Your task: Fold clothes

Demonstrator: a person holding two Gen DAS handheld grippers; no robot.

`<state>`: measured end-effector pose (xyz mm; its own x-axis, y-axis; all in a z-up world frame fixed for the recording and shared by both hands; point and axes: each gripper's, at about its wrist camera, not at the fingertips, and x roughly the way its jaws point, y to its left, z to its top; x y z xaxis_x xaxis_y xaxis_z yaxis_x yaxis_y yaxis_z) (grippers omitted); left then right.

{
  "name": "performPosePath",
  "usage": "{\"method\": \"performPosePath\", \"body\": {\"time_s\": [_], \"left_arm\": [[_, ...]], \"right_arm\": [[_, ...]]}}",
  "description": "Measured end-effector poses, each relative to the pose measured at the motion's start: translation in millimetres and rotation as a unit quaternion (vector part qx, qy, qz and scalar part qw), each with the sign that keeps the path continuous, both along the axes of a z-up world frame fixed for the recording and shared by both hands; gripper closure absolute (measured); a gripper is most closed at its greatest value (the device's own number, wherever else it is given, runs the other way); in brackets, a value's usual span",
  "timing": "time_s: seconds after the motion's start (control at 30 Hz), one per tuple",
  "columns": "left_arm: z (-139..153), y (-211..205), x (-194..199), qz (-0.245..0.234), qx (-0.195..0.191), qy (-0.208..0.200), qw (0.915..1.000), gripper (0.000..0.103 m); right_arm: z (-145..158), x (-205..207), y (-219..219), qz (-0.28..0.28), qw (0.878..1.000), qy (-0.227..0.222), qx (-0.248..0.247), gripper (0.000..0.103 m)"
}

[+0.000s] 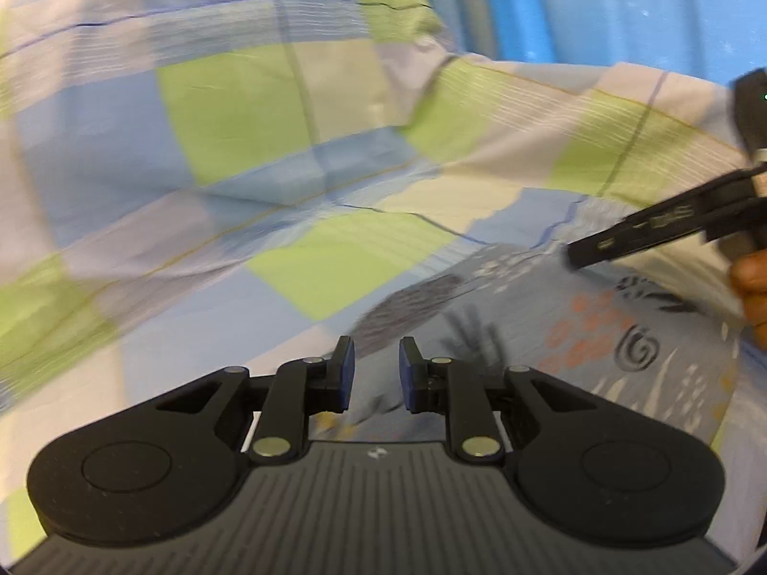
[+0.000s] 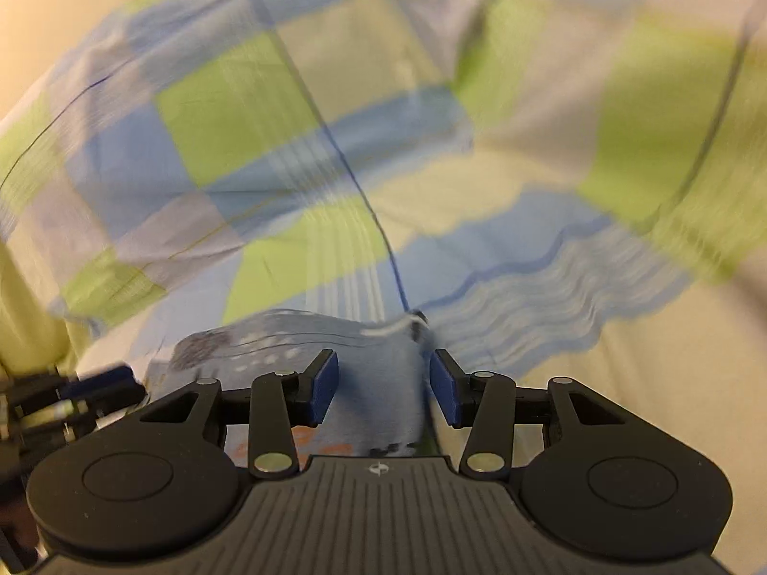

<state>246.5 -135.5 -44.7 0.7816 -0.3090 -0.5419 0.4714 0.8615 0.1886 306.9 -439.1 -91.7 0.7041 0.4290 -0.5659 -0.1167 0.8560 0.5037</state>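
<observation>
Two tongs over one checked bedsheet (image 1: 230, 134), blue, green and pale squares. Grey-blue printed garment (image 1: 599, 335) lies on the sheet, low in both views, with orange dots and dark swirl marks. Left tongs (image 1: 376, 373): narrow gap, blue pads (image 1: 349, 369) bare, nothing between them, garment just beyond. Right tongs (image 2: 383, 390): wider gap, a bunched fold of the garment between the pads; contact unclear, frame blurred. Blue curtain (image 1: 599, 5) behind.
</observation>
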Motion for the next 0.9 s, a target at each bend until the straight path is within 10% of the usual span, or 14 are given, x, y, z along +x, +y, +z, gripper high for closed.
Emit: {"method": "performPosePath", "body": {"time_s": [0.07, 0.17, 0.4, 0.57, 0.73, 0.9], "left_arm": [[-10, -10, 6, -0.007, 0.014, 0.013, 0.9998, 0.086], [-21, -17, 14, -0.003, 0.035, 0.023, 0.9991, 0.085], [-24, -5, 24, 0.032, 0.002, 0.044, 0.9985, 0.074], [-4, -7, 19, 0.033, -0.015, -0.003, 0.9993, 0.087], [-7, -24, 36, 0.004, -0.014, 0.010, 0.9998, 0.094], [-23, -15, 54, 0.017, -0.010, 0.021, 0.9996, 0.092]], "right_arm": [[-1, 2, -5, 0.001, 1.000, 0.002, 0.024, 0.058], [1, 4, -11, 0.003, 0.999, -0.003, 0.044, 0.099], [5, 16, -13, 0.003, 0.999, -0.030, -0.018, 0.100], [22, 2, -2, -0.038, 0.992, -0.059, -0.105, 0.089], [42, -10, 38, 0.038, 0.988, -0.116, -0.097, 0.090], [8, 1, 71, 0.121, 0.983, -0.067, -0.123, 0.096]]}}
